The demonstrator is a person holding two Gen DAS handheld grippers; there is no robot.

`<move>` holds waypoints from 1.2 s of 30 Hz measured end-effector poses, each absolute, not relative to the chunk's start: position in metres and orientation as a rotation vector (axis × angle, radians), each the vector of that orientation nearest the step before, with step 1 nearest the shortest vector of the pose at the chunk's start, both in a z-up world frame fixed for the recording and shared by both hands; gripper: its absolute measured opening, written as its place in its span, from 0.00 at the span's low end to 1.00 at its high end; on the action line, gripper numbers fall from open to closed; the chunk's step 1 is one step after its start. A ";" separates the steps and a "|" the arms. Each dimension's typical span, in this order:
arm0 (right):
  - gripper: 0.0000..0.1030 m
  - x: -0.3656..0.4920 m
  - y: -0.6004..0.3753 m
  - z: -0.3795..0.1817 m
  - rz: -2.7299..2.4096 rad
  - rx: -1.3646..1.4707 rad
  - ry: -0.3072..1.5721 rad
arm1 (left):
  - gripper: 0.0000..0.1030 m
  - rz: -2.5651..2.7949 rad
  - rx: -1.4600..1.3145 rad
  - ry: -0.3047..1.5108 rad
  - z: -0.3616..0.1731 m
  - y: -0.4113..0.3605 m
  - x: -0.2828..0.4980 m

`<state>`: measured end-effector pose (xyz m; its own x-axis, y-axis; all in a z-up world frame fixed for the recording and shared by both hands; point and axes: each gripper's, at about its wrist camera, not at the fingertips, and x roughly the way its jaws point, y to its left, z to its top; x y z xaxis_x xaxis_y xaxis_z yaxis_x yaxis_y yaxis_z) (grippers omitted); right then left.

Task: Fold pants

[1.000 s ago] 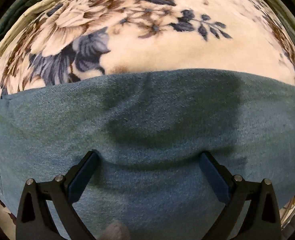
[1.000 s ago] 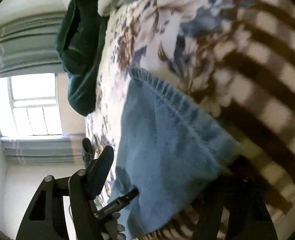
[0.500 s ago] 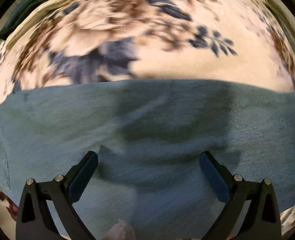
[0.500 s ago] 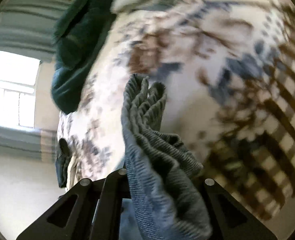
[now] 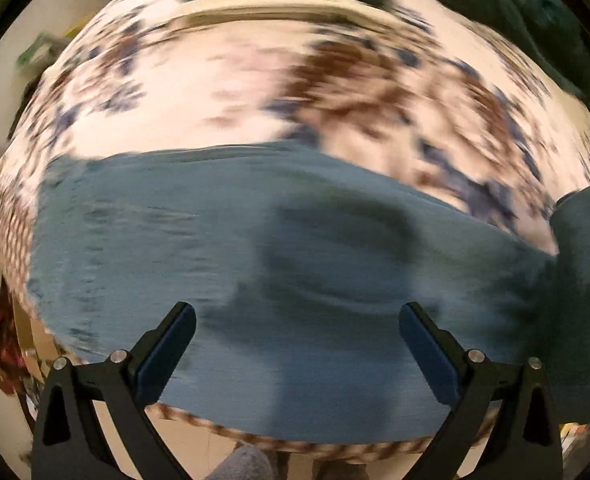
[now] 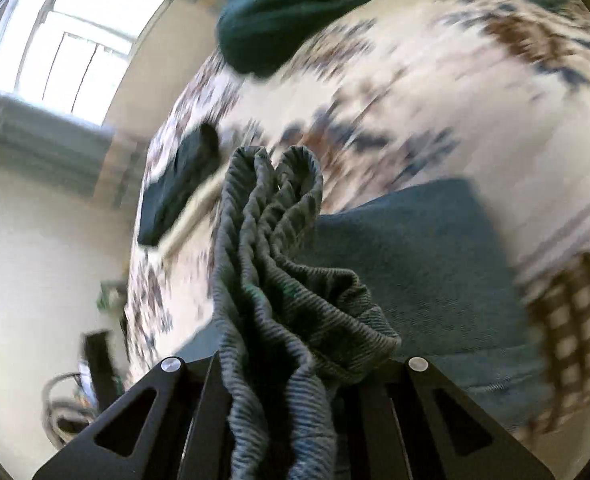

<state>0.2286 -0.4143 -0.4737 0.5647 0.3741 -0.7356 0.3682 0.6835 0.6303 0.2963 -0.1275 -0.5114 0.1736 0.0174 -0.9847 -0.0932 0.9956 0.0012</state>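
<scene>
Right gripper (image 6: pixel 291 364): jaws clamped on bunched hem of the pants (image 6: pixel 415 264). Left gripper (image 5: pixel 295 344): jaws spread wide, empty, above pants flat on the floral bed (image 5: pixel 235 72). Long axis crosswise to left jaws.

Blue pants (image 5: pixel 255 240) across floral bedspread (image 5: pixel 235 80), beneath wide-apart left gripper (image 5: pixel 295 344) fingers (image 5: pixel 167 348).

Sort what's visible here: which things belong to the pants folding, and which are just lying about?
Job:
- denim pants
- right gripper, shut on the pants' bunched hem
- left gripper, open above them

Lying about:
- dark green blanket
- floral bedspread
</scene>
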 end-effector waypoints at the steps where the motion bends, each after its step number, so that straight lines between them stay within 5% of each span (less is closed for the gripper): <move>1: 0.08 0.236 -0.391 -0.485 0.018 0.827 1.028 | 1.00 0.095 -0.074 1.387 -0.510 -0.114 0.291; 5: 0.08 0.244 -0.323 -0.525 0.066 0.745 1.126 | 1.00 0.149 -0.120 1.376 -0.510 -0.058 0.280; 7: 0.16 0.253 -0.296 -0.547 0.078 0.675 1.203 | 1.00 0.160 -0.142 1.380 -0.513 -0.042 0.279; 11: 0.75 0.258 -0.261 -0.561 0.176 0.632 1.328 | 1.00 0.149 -0.204 1.371 -0.506 -0.025 0.278; 17: 0.96 0.240 -0.312 -0.510 0.172 0.696 1.301 | 1.00 0.019 -0.341 1.361 -0.491 -0.045 0.284; 22: 0.96 0.215 -0.388 -0.490 -0.118 0.608 1.346 | 1.00 -0.081 -0.293 1.453 -0.526 -0.099 0.297; 24: 0.96 0.202 -0.418 -0.501 -0.214 0.658 1.390 | 0.88 -0.119 -0.238 1.512 -0.548 -0.121 0.301; 26: 0.96 0.189 -0.445 -0.518 -0.260 0.774 1.420 | 0.37 -0.154 -0.184 1.565 -0.567 -0.138 0.301; 29: 0.95 0.176 -0.463 -0.539 -0.284 0.901 1.451 | 0.16 -0.182 -0.128 1.518 -0.564 -0.144 0.291; 32: 0.92 0.163 -0.470 -0.559 -0.285 0.982 1.480 | 0.11 -0.199 -0.143 1.481 -0.551 -0.136 0.279; 36: 0.75 0.156 -0.465 -0.587 -0.284 1.005 1.566 | 0.11 -0.189 -0.171 1.504 -0.545 -0.117 0.263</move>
<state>0.1561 -0.4654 -0.5871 0.0658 0.4368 -0.8972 0.7240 0.5978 0.3442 0.2633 -0.1165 -0.5455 0.0575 -0.2293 -0.9716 0.0188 0.9733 -0.2286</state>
